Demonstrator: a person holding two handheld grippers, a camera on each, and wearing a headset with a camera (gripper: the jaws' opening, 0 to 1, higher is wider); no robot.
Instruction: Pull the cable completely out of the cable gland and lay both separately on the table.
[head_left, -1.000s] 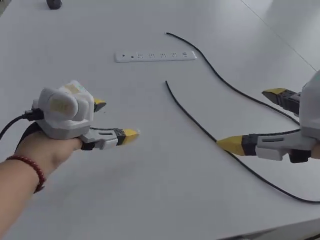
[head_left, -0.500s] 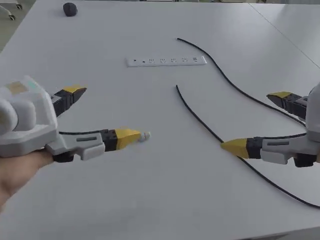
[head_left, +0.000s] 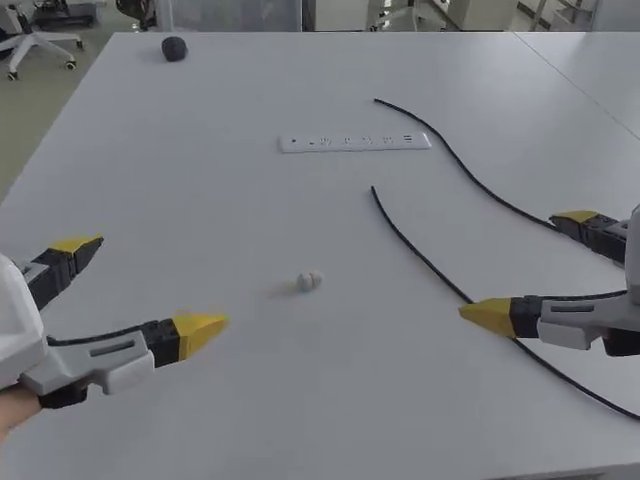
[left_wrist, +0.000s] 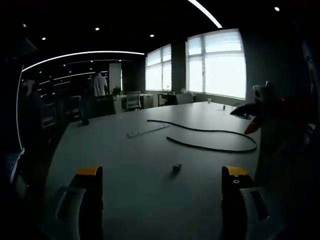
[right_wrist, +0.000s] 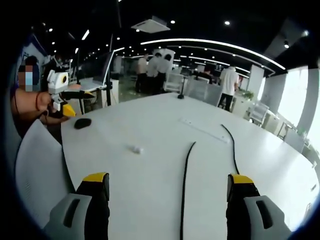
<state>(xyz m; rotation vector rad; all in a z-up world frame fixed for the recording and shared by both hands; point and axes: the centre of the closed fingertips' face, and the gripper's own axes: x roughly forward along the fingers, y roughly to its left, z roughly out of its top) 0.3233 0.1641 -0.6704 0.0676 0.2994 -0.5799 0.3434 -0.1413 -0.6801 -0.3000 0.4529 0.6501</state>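
A small white cable gland (head_left: 309, 282) lies alone on the white table (head_left: 200, 180). The black cable (head_left: 430, 262) lies apart from it to the right, running from mid-table toward the front right edge. My left gripper (head_left: 143, 285) is open at the front left, well short of the gland, with nothing between its jaws. Its own view shows the gland (left_wrist: 176, 168) ahead and the cable (left_wrist: 210, 146) beyond. My right gripper (head_left: 525, 265) is open over the cable's near stretch without gripping it. The right gripper view shows the cable (right_wrist: 185, 185) between the jaws and the gland (right_wrist: 134, 148) to the left.
A white power strip (head_left: 355, 142) lies farther back, with its black cord (head_left: 470, 185) curving off to the right. A dark rounded object (head_left: 175, 48) sits at the far left of the table. Office chairs stand beyond the table, and several people stand in the background.
The left gripper has drawn back to the front left and its jaws stand wider; the gland lies free where its tip was. The right gripper has hardly moved. The head camera has tilted up.
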